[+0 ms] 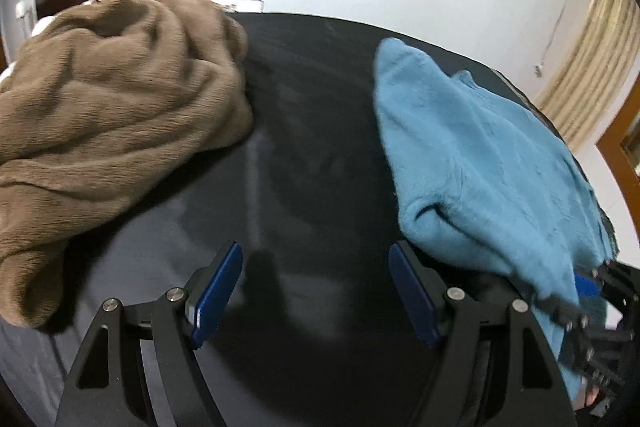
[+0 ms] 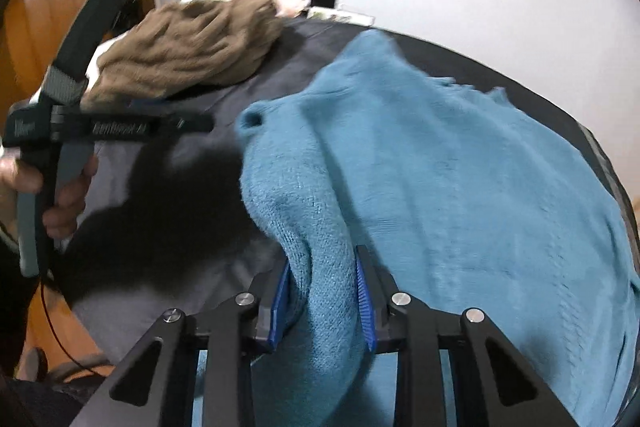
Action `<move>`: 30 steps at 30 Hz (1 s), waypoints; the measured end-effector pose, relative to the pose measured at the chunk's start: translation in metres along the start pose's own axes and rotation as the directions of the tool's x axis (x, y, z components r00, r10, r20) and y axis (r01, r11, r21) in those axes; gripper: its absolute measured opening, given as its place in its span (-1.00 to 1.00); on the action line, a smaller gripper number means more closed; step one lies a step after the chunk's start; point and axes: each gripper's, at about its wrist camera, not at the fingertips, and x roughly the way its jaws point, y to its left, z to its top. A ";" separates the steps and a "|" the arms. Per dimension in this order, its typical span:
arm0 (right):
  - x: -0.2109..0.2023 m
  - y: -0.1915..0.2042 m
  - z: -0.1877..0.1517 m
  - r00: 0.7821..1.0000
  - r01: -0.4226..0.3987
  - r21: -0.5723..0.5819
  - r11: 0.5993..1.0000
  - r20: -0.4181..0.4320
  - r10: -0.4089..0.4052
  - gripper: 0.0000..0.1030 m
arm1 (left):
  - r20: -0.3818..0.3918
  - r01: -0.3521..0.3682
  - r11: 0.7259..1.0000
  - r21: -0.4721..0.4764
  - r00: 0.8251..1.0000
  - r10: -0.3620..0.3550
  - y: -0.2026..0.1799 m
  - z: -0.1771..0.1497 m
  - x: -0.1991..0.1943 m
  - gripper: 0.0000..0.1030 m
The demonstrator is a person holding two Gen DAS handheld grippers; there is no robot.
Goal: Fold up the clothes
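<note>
Left gripper [image 1: 316, 291]: we see its fingers spread, empty.
Right gripper [image 2: 324, 303]: fingers clamp blue sweater [image 2: 440, 167]; pinched edge hidden.
Brown garment [image 1: 112, 99]: at ten o'clock, cropped.

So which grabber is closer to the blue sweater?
Right. The right gripper is pinching a fold of the blue sweater. The left gripper is open over the dark cloth beside it, holding nothing.
</note>
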 end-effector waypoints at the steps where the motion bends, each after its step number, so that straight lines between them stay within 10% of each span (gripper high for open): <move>1: -0.003 -0.008 0.000 1.000 0.006 0.022 1.000 0.008 -0.006 -0.40 | -0.013 0.030 1.000 0.003 0.999 -0.030 -0.006 0.000 0.002 0.54; 8: -0.006 -0.044 -0.006 0.997 -0.072 0.146 0.987 0.039 0.067 -0.40 | -0.067 0.256 0.966 -0.045 0.964 -0.259 -0.043 0.008 0.016 0.54; 16: -0.003 -0.059 -0.009 0.993 -0.103 0.178 0.979 0.072 0.091 -0.39 | -0.070 0.469 0.854 -0.224 0.867 -0.494 -0.052 0.017 0.023 0.54; 20: -0.005 -0.079 -0.015 0.989 -0.129 0.231 0.964 0.099 0.109 -0.39 | -0.093 0.398 0.893 -0.207 0.901 -0.423 -0.062 0.013 0.030 0.54; 30: -0.015 -0.131 -0.032 0.989 -0.107 0.356 0.928 0.136 0.062 -0.39 | -0.116 0.363 0.919 -0.157 0.917 -0.382 -0.112 0.028 0.055 0.54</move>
